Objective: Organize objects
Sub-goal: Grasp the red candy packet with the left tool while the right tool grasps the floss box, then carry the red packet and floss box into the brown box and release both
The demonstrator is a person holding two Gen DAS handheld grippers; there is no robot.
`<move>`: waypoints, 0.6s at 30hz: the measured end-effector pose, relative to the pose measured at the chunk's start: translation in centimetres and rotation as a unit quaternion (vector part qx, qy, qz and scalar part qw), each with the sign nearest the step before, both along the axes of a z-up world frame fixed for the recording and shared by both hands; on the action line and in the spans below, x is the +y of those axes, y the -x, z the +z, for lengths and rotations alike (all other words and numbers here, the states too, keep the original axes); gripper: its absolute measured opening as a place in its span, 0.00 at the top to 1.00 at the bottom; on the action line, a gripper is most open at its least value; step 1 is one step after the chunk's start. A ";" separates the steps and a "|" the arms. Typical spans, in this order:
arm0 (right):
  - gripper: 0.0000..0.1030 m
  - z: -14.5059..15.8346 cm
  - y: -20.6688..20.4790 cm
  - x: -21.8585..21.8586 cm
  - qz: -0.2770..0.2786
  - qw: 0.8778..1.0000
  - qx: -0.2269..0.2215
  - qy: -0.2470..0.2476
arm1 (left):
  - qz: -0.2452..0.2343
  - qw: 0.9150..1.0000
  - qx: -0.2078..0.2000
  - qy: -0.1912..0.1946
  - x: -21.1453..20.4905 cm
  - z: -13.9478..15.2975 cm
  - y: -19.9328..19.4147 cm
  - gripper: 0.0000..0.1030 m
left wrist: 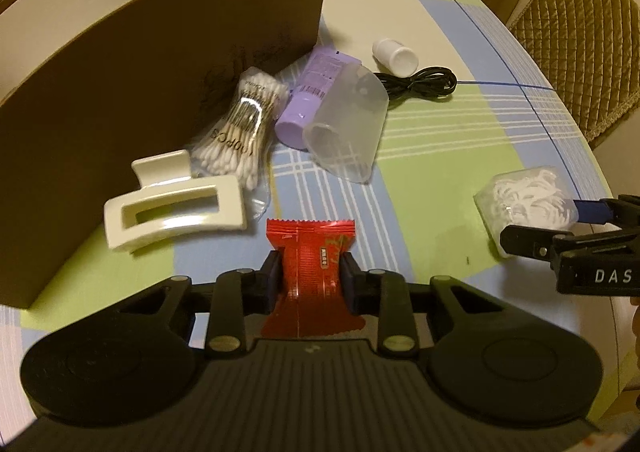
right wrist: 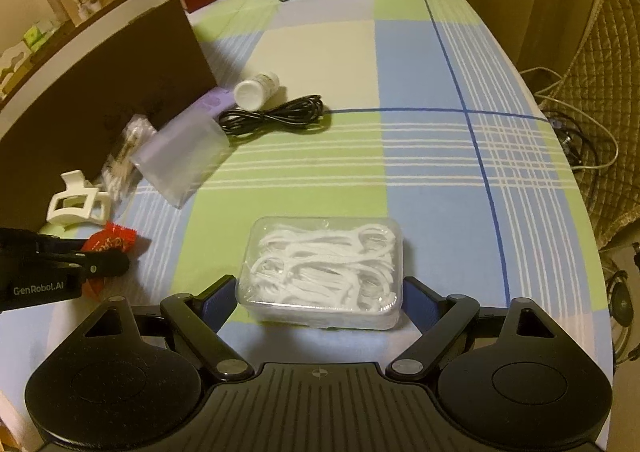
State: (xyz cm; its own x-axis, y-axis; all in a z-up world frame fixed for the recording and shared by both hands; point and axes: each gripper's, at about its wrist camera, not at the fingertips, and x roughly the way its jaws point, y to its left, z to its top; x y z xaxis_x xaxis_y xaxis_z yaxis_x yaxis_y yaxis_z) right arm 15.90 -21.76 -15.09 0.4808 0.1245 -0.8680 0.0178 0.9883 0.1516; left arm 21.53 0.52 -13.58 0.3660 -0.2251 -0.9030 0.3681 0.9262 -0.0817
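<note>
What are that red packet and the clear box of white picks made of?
The red packet, pinched in the left gripper, looks like glossy foil or plastic film: crinkled, shiny, zigzag-cut edge. The clear box looks like rigid transparent plastic, with the white picks showing through its glinting lid.

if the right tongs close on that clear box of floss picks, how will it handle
The clear box of floss picks looks like thin plastic, so it may flex or pop open under a hard squeeze. It is probably light, holding only small picks. Its smooth walls could slip between the open right tongs, which straddle its sides, so a gentle, centred grip seems wise.
</note>
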 end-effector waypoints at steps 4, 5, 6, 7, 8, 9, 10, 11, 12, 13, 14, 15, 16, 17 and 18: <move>0.18 0.9 0.3 0.5 0.011 1.000 -0.010 -0.007 | 0.007 1.000 -0.007 0.008 0.7 1.1 0.7 0.75; 0.18 1.2 0.3 0.7 0.015 1.000 -0.013 -0.009 | 0.009 1.000 -0.009 0.011 0.9 1.4 0.8 0.75; 0.18 1.5 0.4 0.9 0.018 1.000 -0.016 -0.011 | 0.011 1.000 -0.014 0.015 1.1 1.9 1.0 0.75; 0.18 1.8 0.4 1.1 0.021 0.999 -0.019 -0.014 | 0.012 1.000 -0.017 0.018 1.2 2.3 1.2 0.75; 0.19 2.2 0.5 1.3 0.025 0.999 -0.022 -0.017 | 0.014 0.999 -0.021 0.020 1.4 2.7 1.3 0.75; 0.19 2.5 0.6 1.5 0.030 0.999 -0.025 -0.021 | 0.016 0.999 -0.026 0.024 1.6 3.3 1.5 0.75; 0.19 2.9 0.6 1.8 0.036 0.999 -0.029 -0.025 | 0.018 0.999 -0.030 0.027 1.8 3.8 1.6 0.75; 0.19 3.3 0.6 2.1 0.042 0.998 -0.033 -0.030 | 0.019 0.999 -0.034 0.029 1.9 4.3 1.8 0.75; 0.19 3.8 0.6 2.5 0.050 0.997 -0.039 -0.035 | 0.022 0.998 -0.039 0.032 2.2 4.8 1.9 0.75; 0.19 4.2 0.6 2.9 0.057 0.997 -0.043 -0.038 | 0.024 0.998 -0.044 0.036 2.4 5.3 2.0 0.75; 0.19 4.7 0.5 3.3 0.064 0.996 -0.049 -0.041 | 0.027 0.998 -0.048 0.039 2.7 5.8 2.2 0.75; 0.19 5.0 0.5 3.7 0.070 0.995 -0.054 -0.045 | 0.030 0.997 -0.053 0.042 3.1 6.4 2.3 0.75; 0.19 5.5 0.4 4.1 0.076 0.994 -0.060 -0.050 | 0.033 0.997 -0.056 0.043 3.4 6.8 2.4 0.75; 0.19 6.0 0.3 4.5 0.082 0.993 -0.066 -0.057 | 0.037 0.996 -0.060 0.045 3.7 7.3 2.4 0.75; 0.19 6.4 0.3 4.7 0.086 0.992 -0.072 -0.065 | 0.041 0.996 -0.064 0.047 4.1 7.7 2.4 0.75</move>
State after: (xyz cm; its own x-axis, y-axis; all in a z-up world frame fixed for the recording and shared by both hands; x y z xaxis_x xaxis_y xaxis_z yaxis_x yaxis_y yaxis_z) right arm 15.65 -17.05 -8.74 0.5602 0.3215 -0.7634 -0.1811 0.9468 0.2659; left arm 19.08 4.60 -5.86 0.4981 -0.2707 -0.8238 0.3045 0.9441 -0.1261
